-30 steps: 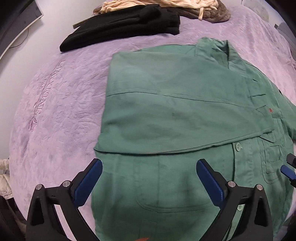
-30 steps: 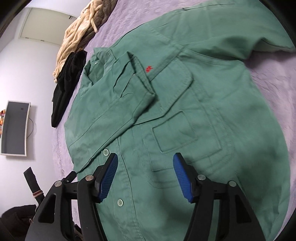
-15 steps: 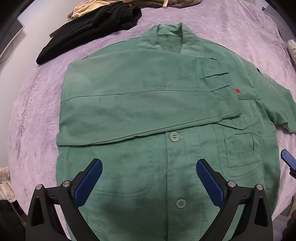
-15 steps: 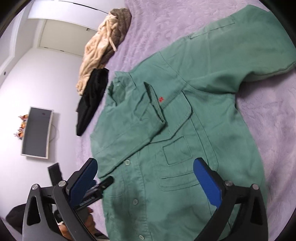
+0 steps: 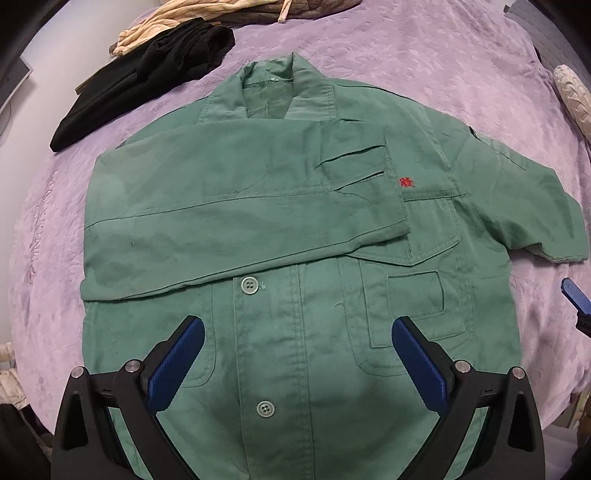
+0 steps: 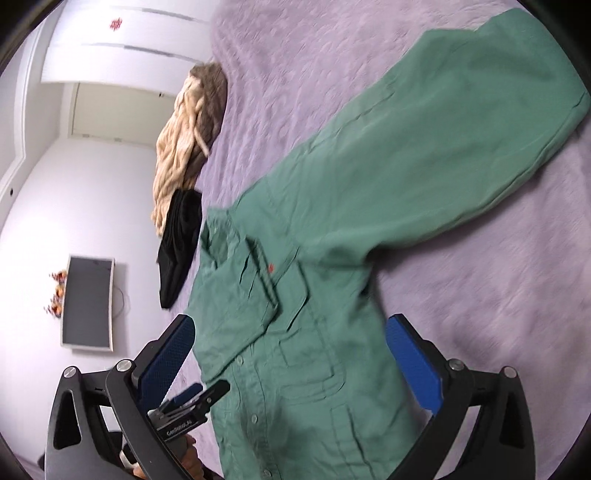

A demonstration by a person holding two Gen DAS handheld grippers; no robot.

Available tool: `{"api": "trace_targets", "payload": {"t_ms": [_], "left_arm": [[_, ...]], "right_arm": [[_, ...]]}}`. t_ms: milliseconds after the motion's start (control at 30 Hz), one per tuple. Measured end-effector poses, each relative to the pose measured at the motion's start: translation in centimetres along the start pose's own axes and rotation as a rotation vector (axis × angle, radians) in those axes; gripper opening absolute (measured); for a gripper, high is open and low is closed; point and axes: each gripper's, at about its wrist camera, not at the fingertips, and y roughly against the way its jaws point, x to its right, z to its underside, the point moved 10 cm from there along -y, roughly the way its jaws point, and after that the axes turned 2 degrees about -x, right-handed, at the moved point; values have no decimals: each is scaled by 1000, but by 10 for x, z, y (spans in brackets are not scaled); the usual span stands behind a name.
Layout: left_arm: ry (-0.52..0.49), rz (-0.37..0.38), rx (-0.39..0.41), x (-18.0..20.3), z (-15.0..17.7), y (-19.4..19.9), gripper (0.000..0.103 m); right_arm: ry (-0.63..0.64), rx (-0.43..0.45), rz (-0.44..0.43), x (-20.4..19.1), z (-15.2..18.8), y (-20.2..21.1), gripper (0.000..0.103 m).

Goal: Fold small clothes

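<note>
Two grippers hung over the bed: the left gripper [image 5: 295, 363] gaped wide, nothing between its pads; the right gripper [image 6: 290, 365] had just spread fully, empty too. One green shirt [image 5: 295, 236] lay mid-bedspread [image 5: 424, 48], one sleeve folded across. Two garments, black [image 5: 147, 79] and beige [image 5: 192, 14], sat at the far edge.

From my remote station I see a bed spread with a lilac embossed coverlet [image 5: 424, 48] that fills most of both views. Beyond its edge stand plain white walls [image 6: 92, 192], on one of which hangs a dark flat screen in a pale frame [image 6: 88, 303], a small cluster of colourful ornaments [image 6: 57, 291] beside it. Pale panelled doors [image 6: 122, 48] stand beyond the bed. The light is soft and even.
</note>
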Motion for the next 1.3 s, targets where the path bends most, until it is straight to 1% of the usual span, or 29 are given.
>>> {"api": "trace_targets", "payload": {"t_ms": [133,267,333,433,567,633,667,767,933,1133,1300], "left_arm": [[13,15,16,9,-14,3,102],[27,34,30,19,-25,3,102],[24,35,22,25,-26,-1,102],[12,39,6,34,-21,-8,102],[-7,34,-14,42,-12,-15,102],[-14,33,-20,45,-9,-16,102],[-13,51,-12,47,-10,-17,102],[-19,46,-15,48,-10,-18,102],[-16,46,-21,48,-9,-20,102],[2,55,-36,45,-5,-26,102],[0,54,-43,43,-5,-29,102]], "right_arm": [[-65,87,18,32,-44,30,103],[-151,152,88,84,-74,57,103],[-202,167,120,112,-80,66,103],[-280,169,145,148,-82,68,103],[-340,170,143,174,-84,62,103],[-349,174,132,179,-89,56,103],[-349,179,128,178,-92,53,103],[-336,202,110,174,-104,49,103],[-320,264,14,162,-121,60,103],[-404,296,-34,175,-128,64,103],[-380,308,-38,164,-133,64,103]]}}
